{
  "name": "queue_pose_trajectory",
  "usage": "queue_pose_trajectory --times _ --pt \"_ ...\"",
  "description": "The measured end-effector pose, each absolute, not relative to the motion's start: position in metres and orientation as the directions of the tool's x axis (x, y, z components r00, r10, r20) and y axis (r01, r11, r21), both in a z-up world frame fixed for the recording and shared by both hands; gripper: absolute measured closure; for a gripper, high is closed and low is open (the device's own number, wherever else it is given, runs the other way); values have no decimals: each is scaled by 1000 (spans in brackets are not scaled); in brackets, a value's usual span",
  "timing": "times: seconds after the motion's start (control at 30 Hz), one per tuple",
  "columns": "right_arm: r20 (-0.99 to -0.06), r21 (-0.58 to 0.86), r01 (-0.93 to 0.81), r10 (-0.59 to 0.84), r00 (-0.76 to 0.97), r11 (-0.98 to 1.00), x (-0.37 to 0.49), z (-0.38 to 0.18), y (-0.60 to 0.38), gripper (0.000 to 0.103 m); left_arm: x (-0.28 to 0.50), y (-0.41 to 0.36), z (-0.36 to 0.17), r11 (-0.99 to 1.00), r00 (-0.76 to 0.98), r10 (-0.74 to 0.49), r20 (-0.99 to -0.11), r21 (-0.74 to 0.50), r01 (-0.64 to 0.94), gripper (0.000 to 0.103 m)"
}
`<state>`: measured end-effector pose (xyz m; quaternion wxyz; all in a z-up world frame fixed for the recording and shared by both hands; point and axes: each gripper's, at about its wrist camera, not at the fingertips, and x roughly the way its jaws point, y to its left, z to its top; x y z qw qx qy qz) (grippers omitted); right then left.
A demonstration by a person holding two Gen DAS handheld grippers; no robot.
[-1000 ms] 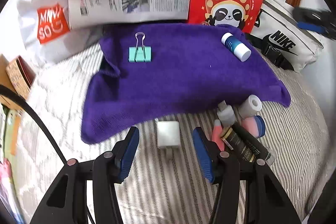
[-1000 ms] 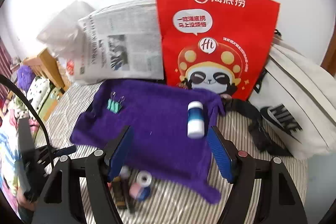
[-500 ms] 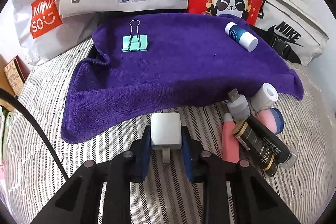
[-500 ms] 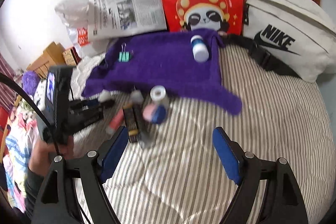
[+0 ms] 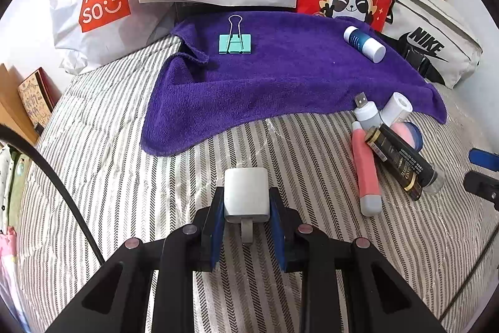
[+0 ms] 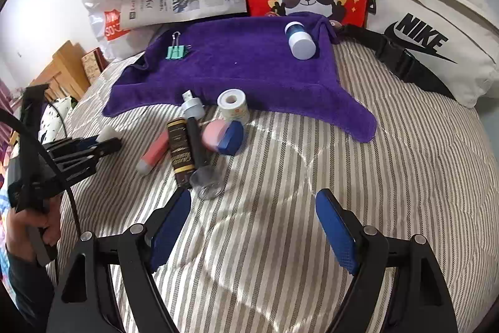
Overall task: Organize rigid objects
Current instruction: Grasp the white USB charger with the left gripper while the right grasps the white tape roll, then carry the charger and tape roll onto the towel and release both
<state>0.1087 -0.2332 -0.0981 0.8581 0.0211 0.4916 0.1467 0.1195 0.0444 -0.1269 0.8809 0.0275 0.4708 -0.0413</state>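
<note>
Left wrist view: the left gripper (image 5: pixel 246 208) has its blue pads pressed on the two sides of a small white charger plug (image 5: pixel 246 194), its metal prong pointing back toward the camera. It sits over a striped bedcover (image 5: pixel 124 192). Beyond lies a purple towel (image 5: pixel 280 83) carrying a green binder clip (image 5: pixel 234 42) and a blue-and-white bottle (image 5: pixel 364 43), well apart. To the right, just off the towel's edge, is a tight cluster: a USB stick (image 5: pixel 366 111), a white tape roll (image 5: pixel 397 108), a pink tube (image 5: pixel 366 170), a dark tube (image 5: pixel 399 158) and a pink-and-blue round case (image 5: pixel 408 136).

Right wrist view: the right gripper (image 6: pixel 252 227) stands wide open with nothing between its jaws, over bare bedcover just short of the cluster. The left gripper appears at the left edge, held by a hand (image 6: pixel 28 233).

Risks: the pads hold only the charger's rear half — it could pivot or slip out if tilted. The cluster's items touch and overlap, so closing on one may drag or roll its neighbours.

Hard to tell: whether the charger rests on the bed or is lifted clear. The dark tube's clear cap is distorted, and the round case is partly hidden.
</note>
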Motion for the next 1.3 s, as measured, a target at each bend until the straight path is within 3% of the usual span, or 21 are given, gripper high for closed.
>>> queue_pose_trajectory --times 0.27,0.33,0.4,0.5,0.67,0.73,0.77,0.97,1.3 --pt "-840 177 -193 251 481 965 146 -105 -217 23 131 41 -127 993 564 -50 -824 18 115 78" --pt "-841 151 -206 235 487 967 157 -106 -208 31 131 41 -127 993 565 -56 -823 13 117 78" --pt "-845 132 -212 221 486 968 167 -108 -199 47 131 41 -127 993 569 -57 -820 12 117 78" --pt "-856 124 -221 217 470 967 180 -115 -190 54 129 40 -128 994 578 -50 -815 18 112 77" --pt "-859 96 -226 195 473 969 193 -121 -175 55 128 41 -128 994 580 -49 -813 16 106 77" --pt "-864 86 -231 188 467 969 199 -127 -169 62 128 40 -128 994 581 -48 -812 18 108 77" --pt "-868 92 -233 193 459 968 201 -131 -167 75 128 40 -128 994 581 -48 -812 19 108 77" --pt "-863 39 -251 160 479 967 189 -125 -174 75 126 40 -128 994 584 -51 -810 19 112 77" --pt "-866 39 -140 103 488 989 159 -132 -236 74 128 41 -128 995 586 -53 -808 9 102 77"
